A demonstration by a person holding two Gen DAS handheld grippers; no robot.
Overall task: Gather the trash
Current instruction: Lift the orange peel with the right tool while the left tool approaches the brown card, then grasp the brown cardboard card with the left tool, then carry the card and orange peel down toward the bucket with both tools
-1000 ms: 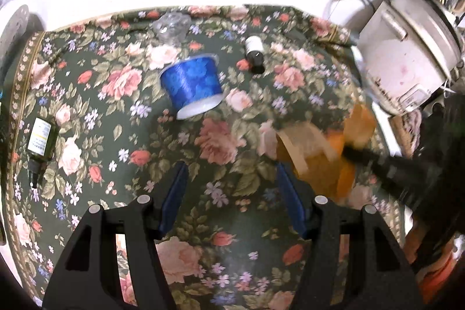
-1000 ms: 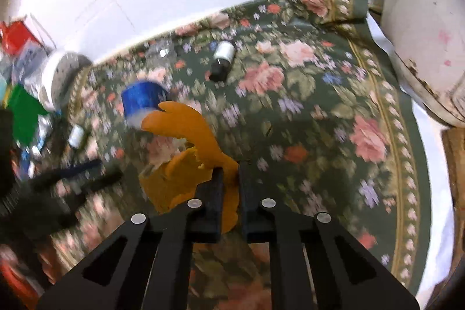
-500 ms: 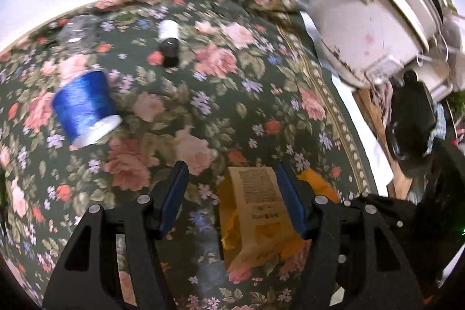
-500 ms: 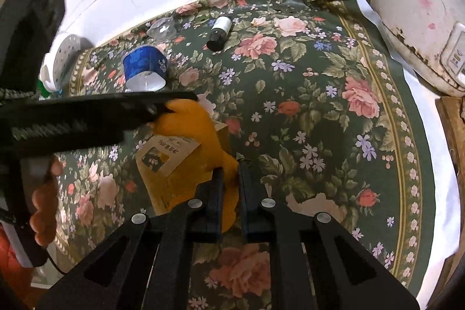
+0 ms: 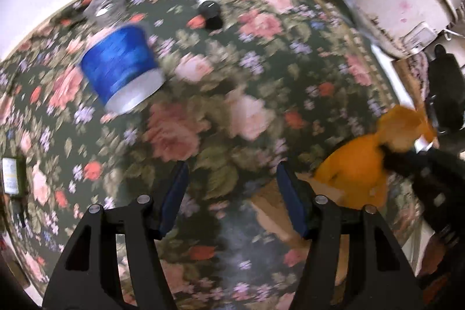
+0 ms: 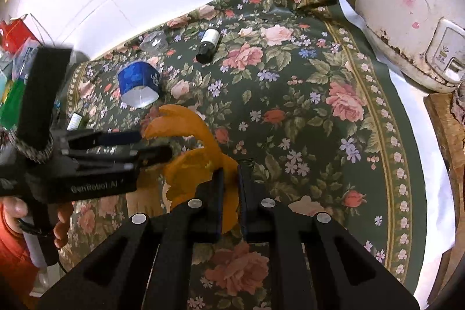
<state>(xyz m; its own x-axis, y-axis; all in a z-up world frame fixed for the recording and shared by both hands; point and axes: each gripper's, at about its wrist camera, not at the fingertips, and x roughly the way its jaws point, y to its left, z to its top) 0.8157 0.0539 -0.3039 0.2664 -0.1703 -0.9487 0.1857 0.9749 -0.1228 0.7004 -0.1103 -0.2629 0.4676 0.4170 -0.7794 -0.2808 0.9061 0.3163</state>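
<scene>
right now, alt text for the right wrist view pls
The right hand-held gripper is shut on an orange bag above a floral tablecloth. The left hand-held gripper reaches in open beside it; a blue cup lies beyond.

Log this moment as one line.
right tongs: shut on orange bag | left tongs: open, empty | blue cup: lying on floral cloth

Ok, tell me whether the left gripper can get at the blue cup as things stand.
Probably yes. The left gripper is open and empty, and the blue cup lies on its side ahead of it, with only bare floral cloth between them.
</scene>
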